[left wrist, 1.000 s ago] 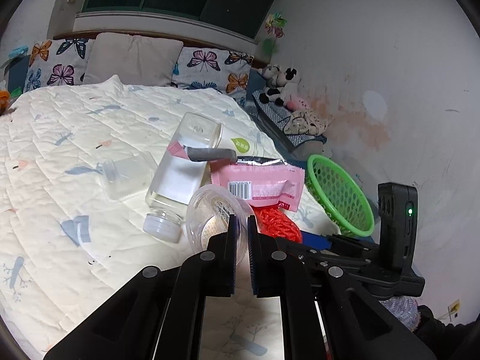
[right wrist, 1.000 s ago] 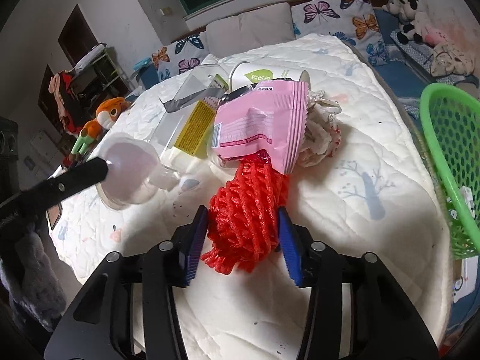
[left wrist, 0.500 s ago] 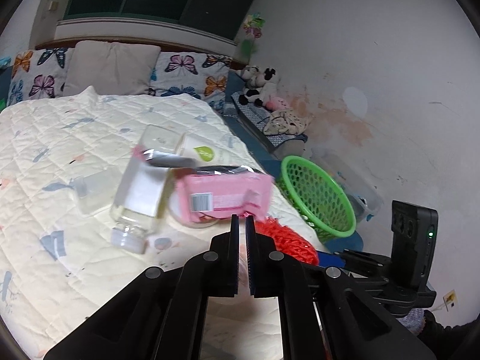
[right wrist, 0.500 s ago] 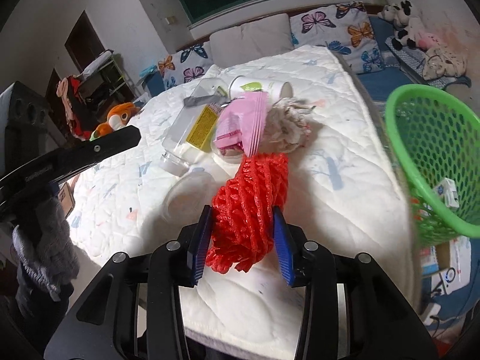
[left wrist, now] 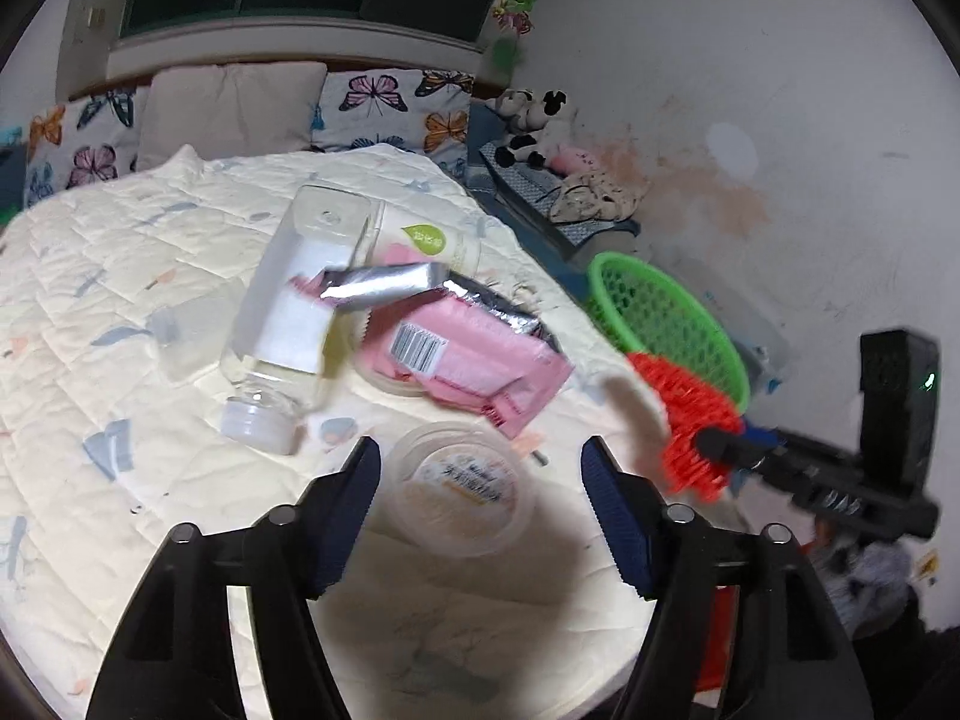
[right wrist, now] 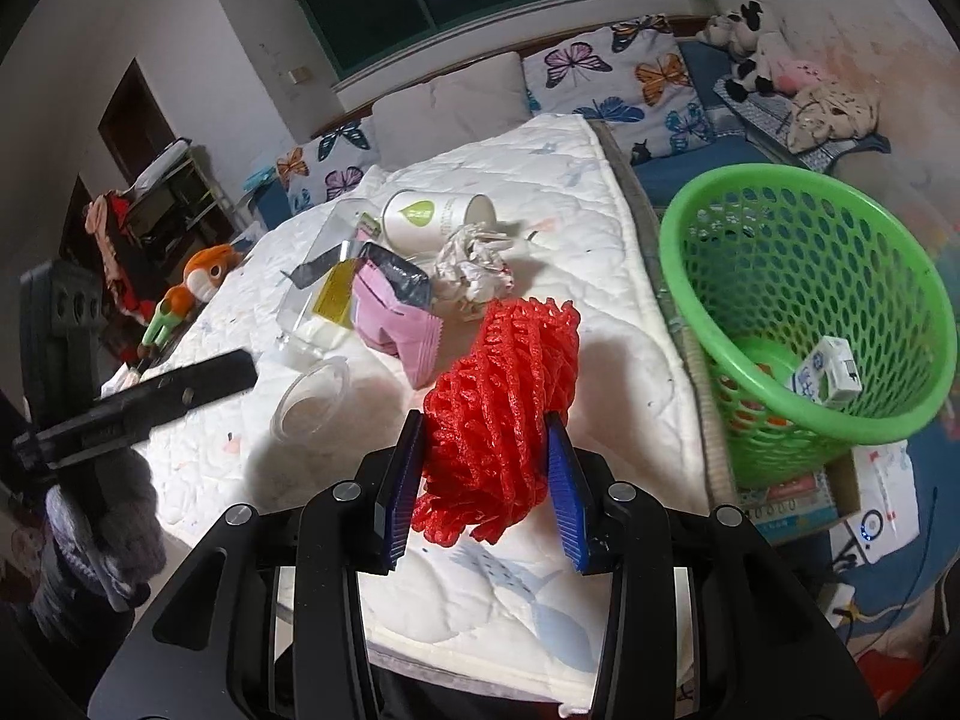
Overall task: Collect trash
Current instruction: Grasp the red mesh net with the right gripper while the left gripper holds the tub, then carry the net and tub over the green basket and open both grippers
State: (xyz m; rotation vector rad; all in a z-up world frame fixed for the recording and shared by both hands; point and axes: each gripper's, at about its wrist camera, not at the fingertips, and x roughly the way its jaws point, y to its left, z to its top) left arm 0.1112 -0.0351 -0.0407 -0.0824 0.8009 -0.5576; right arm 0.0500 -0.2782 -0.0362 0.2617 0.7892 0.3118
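My left gripper (left wrist: pixel 480 450) hovers over the quilted bed (left wrist: pixel 120 276), and its jaws are opening. A clear plastic cup (left wrist: pixel 465 489) lies on the quilt between them, and neither pad touches it. Beyond the cup lie a pink wrapper (left wrist: pixel 468 360), a clear bottle (left wrist: pixel 294 312), a silver wrapper (left wrist: pixel 384 285) and a white paper cup (left wrist: pixel 426 240). My right gripper (right wrist: pixel 485 426) is shut on a red foam net (right wrist: pixel 510 372) and holds it above the bed's edge. The green basket (right wrist: pixel 678 276) stands on the floor to its right.
A small white carton (right wrist: pixel 828 372) lies in the basket. Crumpled paper (right wrist: pixel 474 270) sits near the paper cup. Butterfly pillows (right wrist: pixel 606 72) line the headboard. Soft toys (right wrist: pixel 750 54) sit by the wall, boxes and papers (right wrist: pixel 840 498) lie on the floor under the basket.
My left gripper, shut on the clear cup before, has opened and the cup now lies on the quilt. My right gripper has carried the red net up and toward the basket.
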